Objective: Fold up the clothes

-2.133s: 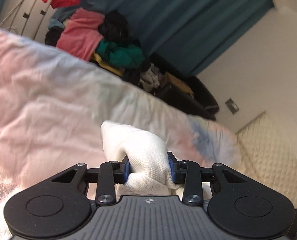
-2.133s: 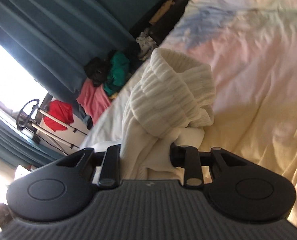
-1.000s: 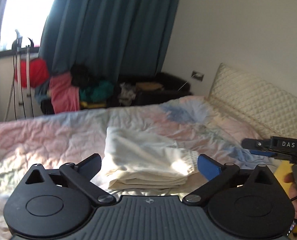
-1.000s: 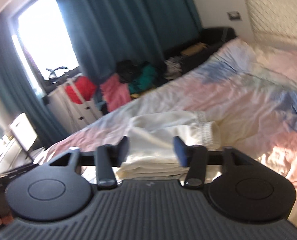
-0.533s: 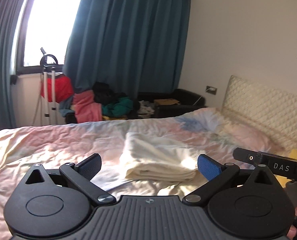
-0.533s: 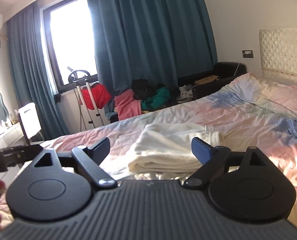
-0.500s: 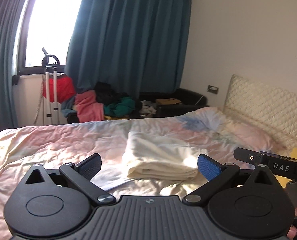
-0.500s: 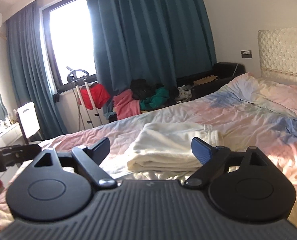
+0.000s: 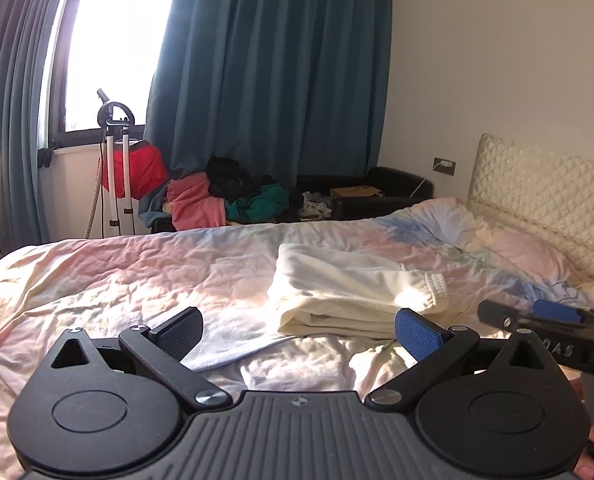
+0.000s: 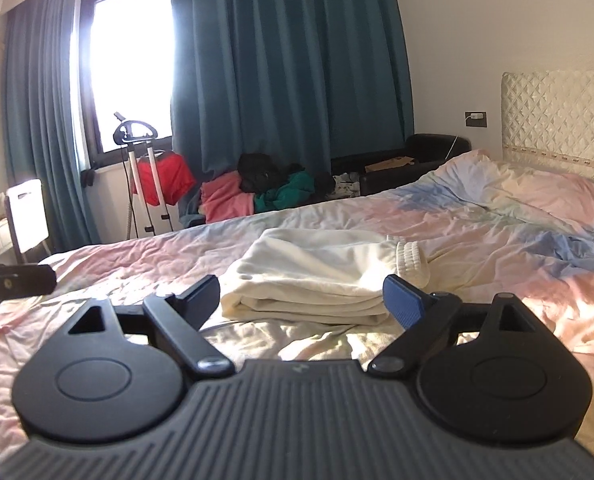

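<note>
Cream sweatshirt (image 9: 349,296), folded into a flat stack with its ribbed cuff (image 10: 411,262) at the right end, sits in the middle of the pastel duvet (image 9: 137,272), dead ahead of both tools. From the left gripper (image 9: 299,326) it lies forward and a touch to the right; from the right gripper (image 10: 302,294) it's straight ahead, near centred between the fingers. Its long axis runs side to side across both views, folded edge facing the cameras. The right one looks the nearer of the two, though it's close. Both sets of jaws are spread wide and carry nothing, touching neither cloth nor bedding, hanging above the duvet short of the stack. The fold reads as finished from here. Any further garment would likely come from the clothes pile (image 10: 257,192) under the teal curtain (image 9: 273,80), well apart across the room.
</note>
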`<state>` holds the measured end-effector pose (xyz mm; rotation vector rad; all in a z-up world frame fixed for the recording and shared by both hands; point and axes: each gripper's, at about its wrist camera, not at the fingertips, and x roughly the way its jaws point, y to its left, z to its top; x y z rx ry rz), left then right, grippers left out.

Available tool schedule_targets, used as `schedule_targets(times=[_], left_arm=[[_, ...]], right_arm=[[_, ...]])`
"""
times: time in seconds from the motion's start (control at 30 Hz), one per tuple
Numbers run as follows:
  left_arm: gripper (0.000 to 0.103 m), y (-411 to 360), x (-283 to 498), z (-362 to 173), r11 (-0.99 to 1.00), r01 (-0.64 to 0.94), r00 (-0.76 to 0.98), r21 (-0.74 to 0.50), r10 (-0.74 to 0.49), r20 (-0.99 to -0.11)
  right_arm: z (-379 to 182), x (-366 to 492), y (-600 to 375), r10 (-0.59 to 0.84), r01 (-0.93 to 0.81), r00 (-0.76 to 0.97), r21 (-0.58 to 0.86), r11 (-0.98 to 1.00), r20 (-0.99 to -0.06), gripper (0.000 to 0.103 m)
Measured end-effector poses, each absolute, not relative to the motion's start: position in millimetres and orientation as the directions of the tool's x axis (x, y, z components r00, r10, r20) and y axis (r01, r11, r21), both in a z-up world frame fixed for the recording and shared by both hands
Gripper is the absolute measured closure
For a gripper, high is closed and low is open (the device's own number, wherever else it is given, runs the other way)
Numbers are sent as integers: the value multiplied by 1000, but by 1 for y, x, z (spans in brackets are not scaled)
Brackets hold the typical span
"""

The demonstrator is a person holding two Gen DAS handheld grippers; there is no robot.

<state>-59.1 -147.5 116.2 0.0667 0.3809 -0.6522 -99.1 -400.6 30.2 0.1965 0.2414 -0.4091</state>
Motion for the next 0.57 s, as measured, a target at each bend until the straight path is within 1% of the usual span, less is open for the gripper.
schedule_targets(times=[0.37,0.57], left_arm=[[0,-157,-48,101,802,597,727,-40,-561,-395],[0,-160,-46,96,801,597,722,-38,-558,-410]], right_arm=[[24,-89,-387,-399,436,867,63,898,-299,13],[24,-86,-389,-407,450,855,69,890,-321,13]])
